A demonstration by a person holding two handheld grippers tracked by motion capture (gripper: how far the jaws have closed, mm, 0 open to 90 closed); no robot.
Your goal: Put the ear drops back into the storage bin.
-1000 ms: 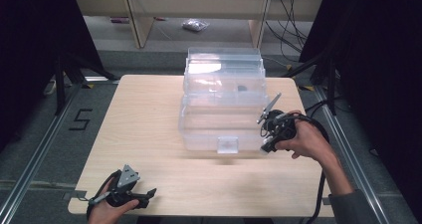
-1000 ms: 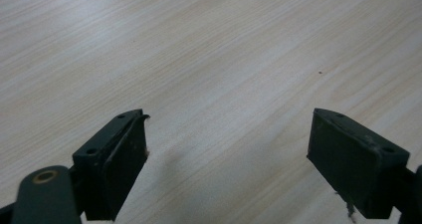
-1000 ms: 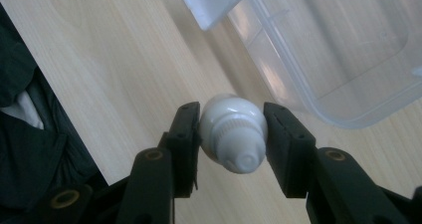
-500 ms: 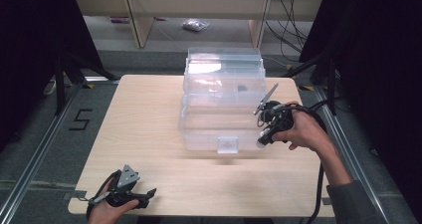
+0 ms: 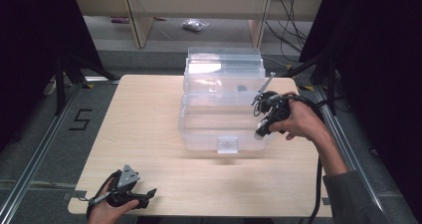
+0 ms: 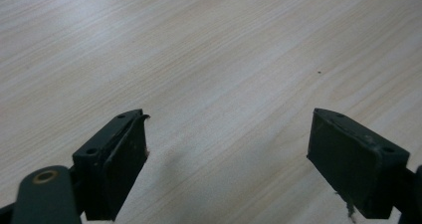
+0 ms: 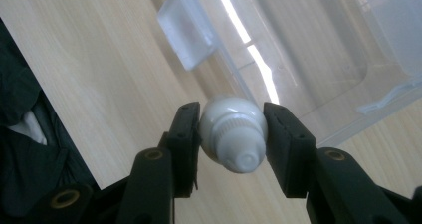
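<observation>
Two grippers: right gripper [image 7: 233, 134] clamps a white capped bottle [image 7: 234, 132] over the clear bin's [image 5: 221, 109] front right corner; left gripper [image 6: 229, 154] gapes empty over the table [image 5: 144, 114]. Carry bottle level above the rim, then release inside.

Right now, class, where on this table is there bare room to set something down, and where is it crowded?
Free: the table left of the clear box, and the front strip between box and left gripper. Crowded: the box's right side, where the right gripper holds a white cap.
</observation>
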